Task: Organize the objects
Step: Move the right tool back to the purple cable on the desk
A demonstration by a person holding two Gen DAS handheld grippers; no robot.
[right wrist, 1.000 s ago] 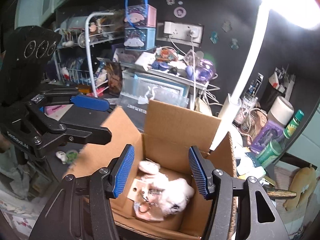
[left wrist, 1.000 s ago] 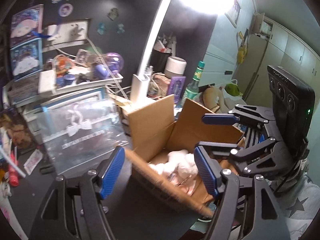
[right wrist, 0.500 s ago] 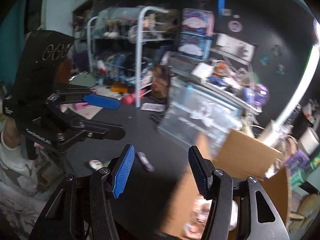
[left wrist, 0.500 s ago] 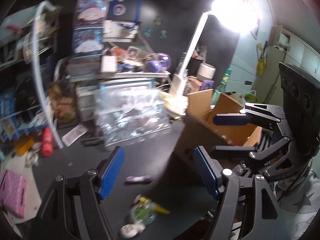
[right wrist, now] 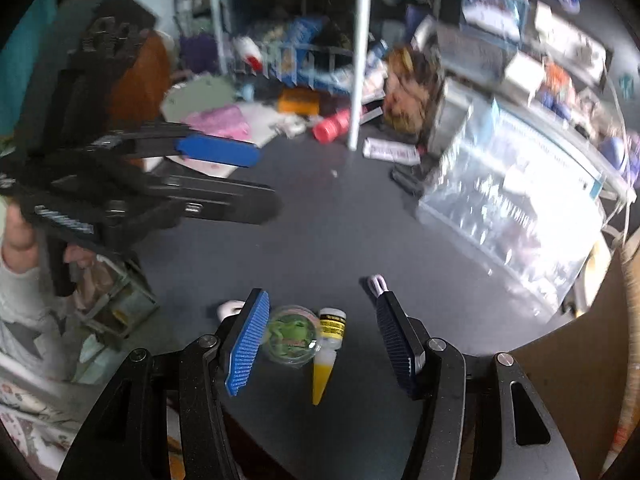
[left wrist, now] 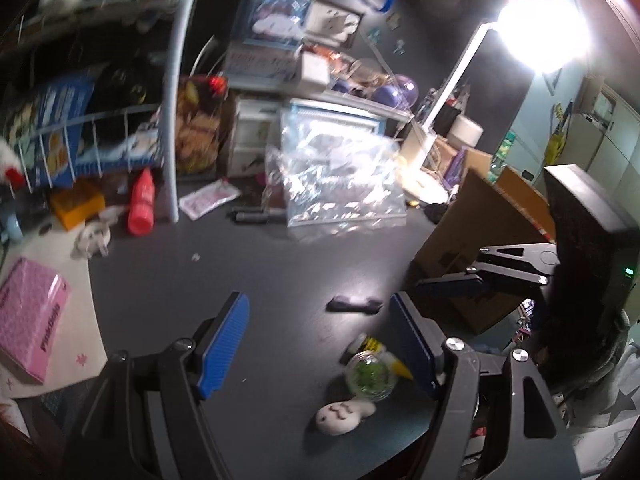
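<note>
Both tools stand released with nothing between their blue pads. The right tool (right wrist: 320, 340) hangs over the near edge of the dark table (right wrist: 340, 220), above a small round clear tub (right wrist: 291, 339) with something green inside and a yellow-tipped tube (right wrist: 326, 354) touching it. A small white figure (right wrist: 229, 309) lies just beside the tub, partly hidden. The left tool (left wrist: 320, 344) hangs above bare table.

The left view alone shows the cardboard box (left wrist: 476, 248) at the table's right edge; its contents are hidden. It also shows the whole white figure and a dark clip near the box. The right view alone shows a hand (right wrist: 16, 236) gripping the left tool's handle. A shiny clear bag (right wrist: 516, 208) stands toward the far edge.
</note>
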